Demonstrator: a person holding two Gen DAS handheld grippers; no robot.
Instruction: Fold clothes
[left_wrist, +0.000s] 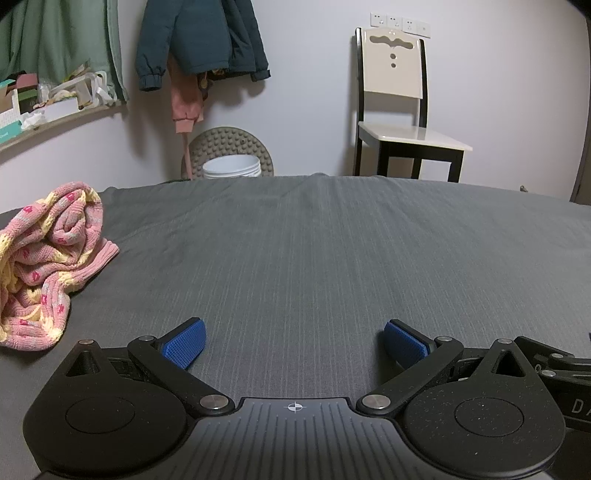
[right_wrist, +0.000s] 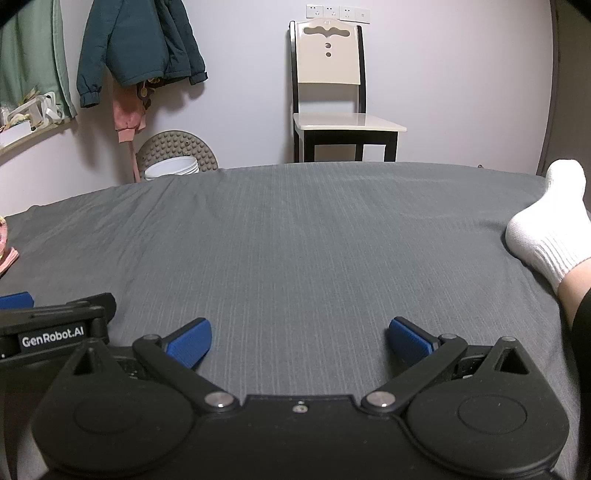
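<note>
Both views are evenly and rather dimly lit by soft indoor light with a cool cast. The jacket (left_wrist: 201, 40) and chair (left_wrist: 397, 99), far ahead of the tongs, throw soft shadows on the wall (left_wrist: 306, 92). The chair seat carries a faint sheen. Fisheye distortion bows the bed's (left_wrist: 314, 258) far edge and darkens the top corners. Focus is sharp throughout, with slight grain in the wall.

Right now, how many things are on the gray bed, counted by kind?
Grippers: 2, the left gripper and the right gripper, both open
Knitted clothes: 1, the crumpled pink and yellow sweater
Feet in a white sock: 1
Total: 4 on the bed
</note>
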